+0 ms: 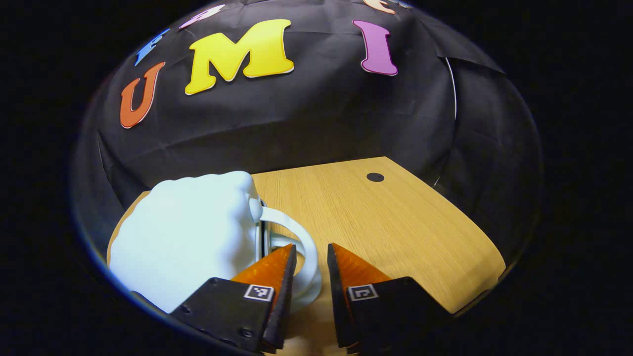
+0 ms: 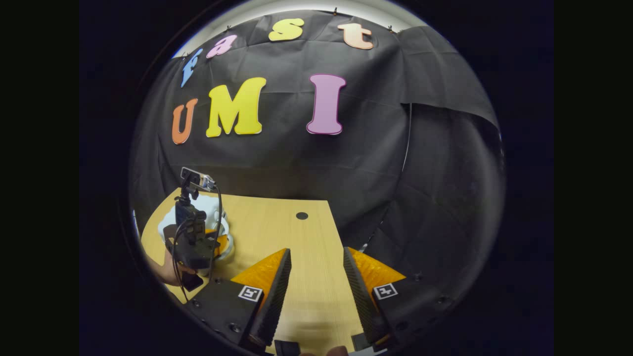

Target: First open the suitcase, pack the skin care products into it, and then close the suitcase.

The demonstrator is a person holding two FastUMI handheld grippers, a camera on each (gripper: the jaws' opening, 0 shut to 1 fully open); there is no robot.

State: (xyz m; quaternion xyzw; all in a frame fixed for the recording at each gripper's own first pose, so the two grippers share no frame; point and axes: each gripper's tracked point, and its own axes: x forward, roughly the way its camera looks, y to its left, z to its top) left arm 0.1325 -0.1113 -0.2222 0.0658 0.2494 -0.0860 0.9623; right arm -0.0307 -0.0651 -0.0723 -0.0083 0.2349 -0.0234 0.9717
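Note:
A small white suitcase (image 1: 188,237) lies shut on the wooden table (image 1: 385,217) at the left of the left gripper view. Its curved white handle (image 1: 299,235) points toward me. My left gripper (image 1: 311,247) is narrowly open; the handle's loop sits between its fingers, and a sliver of table shows beside the right finger. In the right gripper view the same suitcase (image 2: 211,205) sits far left, partly hidden behind the left gripper (image 2: 220,243) and the hand (image 2: 165,272) holding it. My right gripper (image 2: 316,251) hovers open over bare table (image 2: 277,222), nothing between its fingers.
A small black round hole (image 1: 375,177) marks the tabletop near its far edge, seen also as the hole (image 2: 301,215) in the right gripper view. The table's right edge runs close to my right gripper. Black cloth walls close in the back and right.

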